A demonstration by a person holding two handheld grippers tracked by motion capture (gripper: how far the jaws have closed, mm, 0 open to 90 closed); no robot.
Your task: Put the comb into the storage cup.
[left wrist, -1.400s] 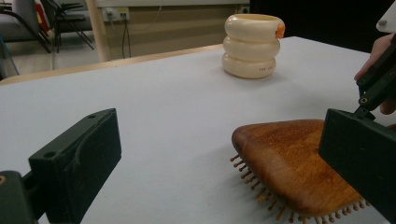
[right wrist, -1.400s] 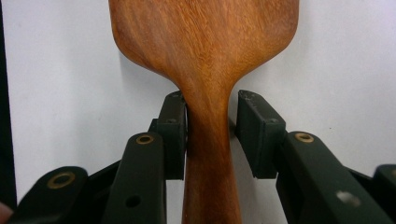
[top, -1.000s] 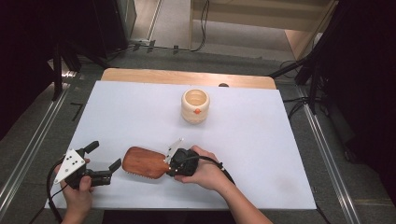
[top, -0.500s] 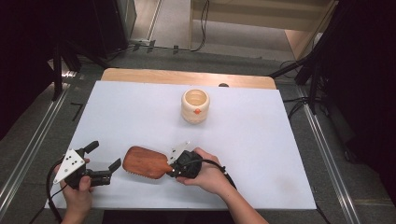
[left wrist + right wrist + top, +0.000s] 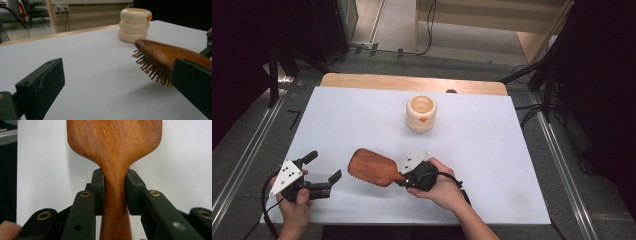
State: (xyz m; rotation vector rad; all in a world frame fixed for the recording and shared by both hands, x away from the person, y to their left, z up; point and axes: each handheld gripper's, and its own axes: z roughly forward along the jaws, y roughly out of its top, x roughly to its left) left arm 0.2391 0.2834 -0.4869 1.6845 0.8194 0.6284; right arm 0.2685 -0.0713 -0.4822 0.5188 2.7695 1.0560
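So I've got the wooden hairbrush (image 5: 374, 168) pinched by its neck in the right gripper (image 5: 404, 181), jaws closed snug on both sides of the handle just below where the paddle flares out. It's at about 6 o'clock on the worktop (image 5: 492, 150), head pointing toward 9 and tipped up, bristles facing down. From the left gripper view it looks clear of the surface, though I can't be fully sure near the handle end.

The left gripper (image 5: 319, 175) sits at roughly 8 o'clock, jaws spread wide and holding nothing, one of them just beside the brush head.

My guess is the brush is headed for the cream ringed cup (image 5: 421, 113) up at 12. To do that well I'd keep the grip firm on that narrow neck so the heavy head doesn't swing, lift higher before travelling, and keep the left jaws out of the way.
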